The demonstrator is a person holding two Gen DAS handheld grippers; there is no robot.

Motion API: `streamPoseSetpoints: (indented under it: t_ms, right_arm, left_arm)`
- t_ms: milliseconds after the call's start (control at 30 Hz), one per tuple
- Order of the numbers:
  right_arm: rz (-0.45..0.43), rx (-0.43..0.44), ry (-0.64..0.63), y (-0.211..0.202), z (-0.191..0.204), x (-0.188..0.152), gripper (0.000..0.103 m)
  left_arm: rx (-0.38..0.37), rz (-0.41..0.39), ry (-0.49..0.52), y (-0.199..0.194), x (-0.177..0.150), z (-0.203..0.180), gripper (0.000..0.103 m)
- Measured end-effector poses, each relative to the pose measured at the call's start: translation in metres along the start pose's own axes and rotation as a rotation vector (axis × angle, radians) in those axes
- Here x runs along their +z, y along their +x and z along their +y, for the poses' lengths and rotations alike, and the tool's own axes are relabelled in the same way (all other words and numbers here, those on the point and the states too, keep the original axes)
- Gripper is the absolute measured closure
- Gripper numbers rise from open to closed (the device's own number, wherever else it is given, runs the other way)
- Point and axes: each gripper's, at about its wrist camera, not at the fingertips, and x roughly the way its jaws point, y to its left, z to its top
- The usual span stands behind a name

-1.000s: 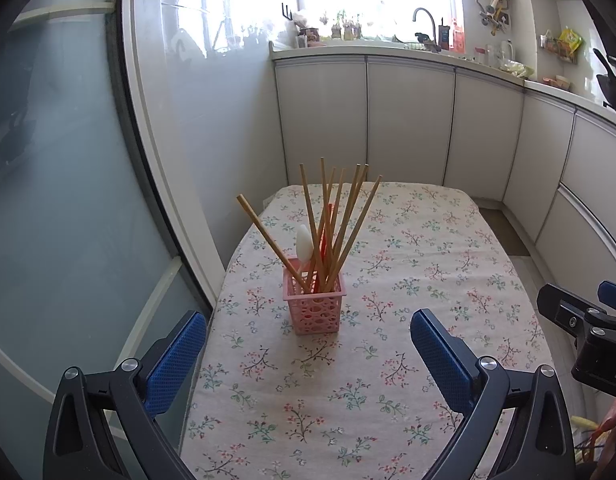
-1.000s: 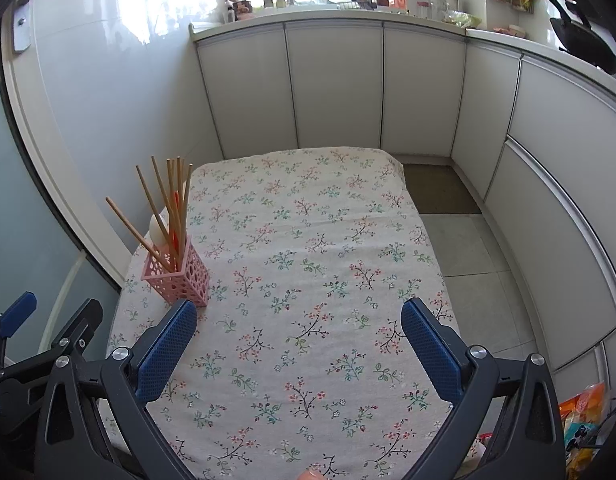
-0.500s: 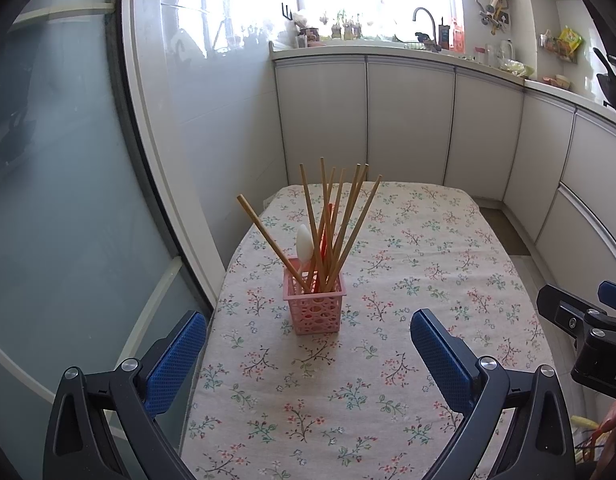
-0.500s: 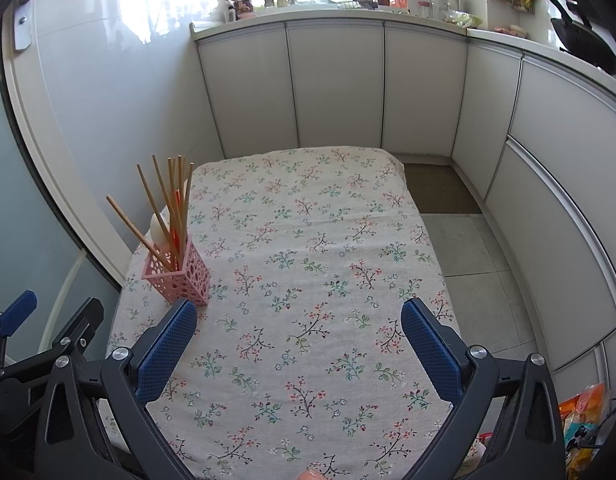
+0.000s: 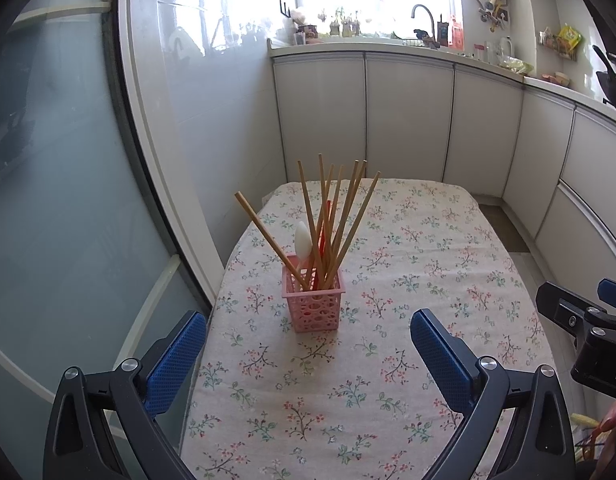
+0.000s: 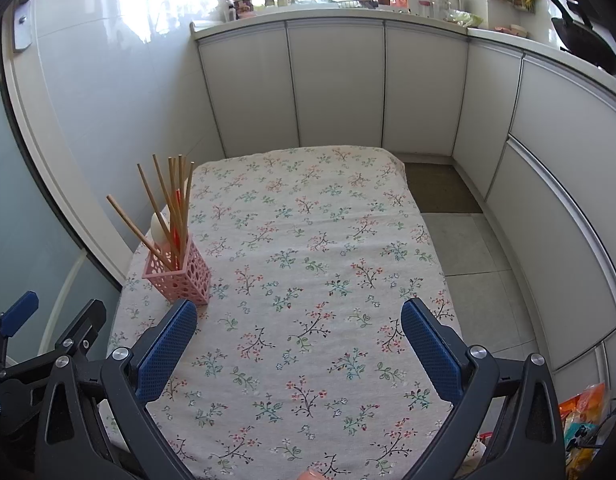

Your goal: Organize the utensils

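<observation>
Here, pink basket [image 5: 312, 305] hugs the table's [image 6: 347, 360] left edge (both tools wide).

Pink basket [image 5: 313, 307] of chopsticks [image 5: 335, 216] stands upright on the floral tablecloth [image 5: 407, 280]

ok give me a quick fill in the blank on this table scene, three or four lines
1. The chopsticks stand in a ____ basket.
2. The left gripper has its jaws ____.
3. The right gripper holds ____.
4. The tablecloth has a ____ print.

Missing words: pink; open; nothing; floral
</observation>
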Motion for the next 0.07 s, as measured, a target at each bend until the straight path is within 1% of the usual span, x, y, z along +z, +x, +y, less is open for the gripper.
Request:
streamPoseSetpoints:
  t_ms: [67]
  right_arm:
    - [0.001, -0.001, -0.002, 0.0002, 0.0, -0.0002, 0.0]
  left_arm:
    - [-0.002, 0.001, 0.001, 0.0012, 0.0001, 0.0006, 0.0]
